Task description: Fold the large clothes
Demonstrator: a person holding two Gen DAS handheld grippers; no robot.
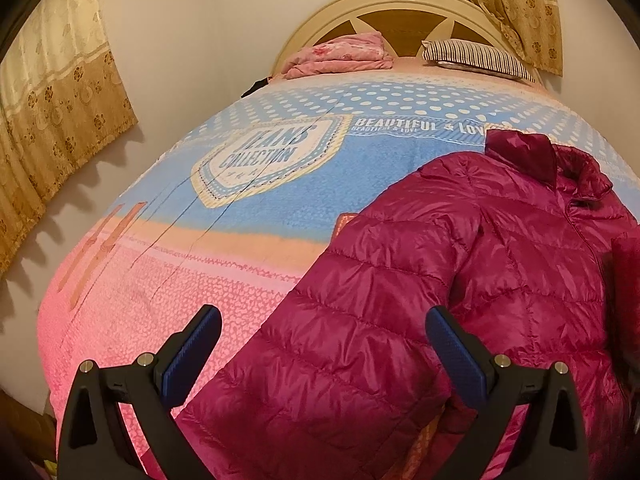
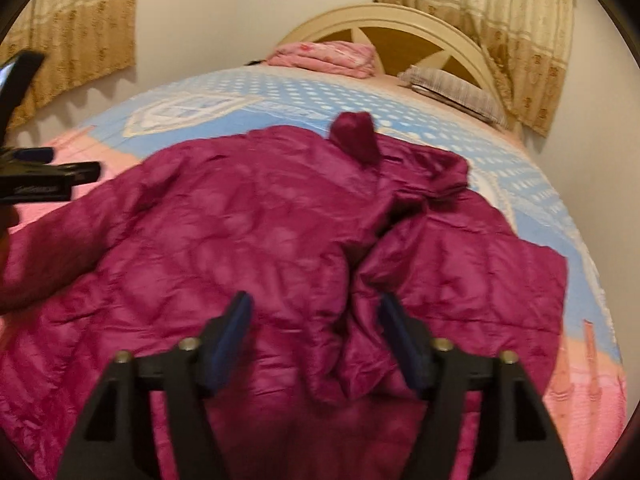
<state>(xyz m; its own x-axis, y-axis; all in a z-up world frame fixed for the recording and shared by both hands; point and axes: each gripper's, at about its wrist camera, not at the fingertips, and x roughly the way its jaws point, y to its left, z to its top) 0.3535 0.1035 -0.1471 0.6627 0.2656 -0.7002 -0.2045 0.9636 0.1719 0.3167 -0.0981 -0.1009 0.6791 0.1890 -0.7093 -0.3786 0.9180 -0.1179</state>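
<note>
A magenta quilted puffer jacket lies spread front-up on the bed, collar toward the headboard. My left gripper is open and empty, above the jacket's left sleeve near the bed's near edge. In the right wrist view the jacket fills the middle, its zip front parted and rumpled. My right gripper is open and empty above the jacket's lower front, its jaws standing either side of the opening. The left gripper also shows at the left edge of that view.
The bed has a pink and blue printed cover. A folded pink blanket and a striped pillow lie by the cream headboard. Curtains hang on the wall at left and behind the headboard.
</note>
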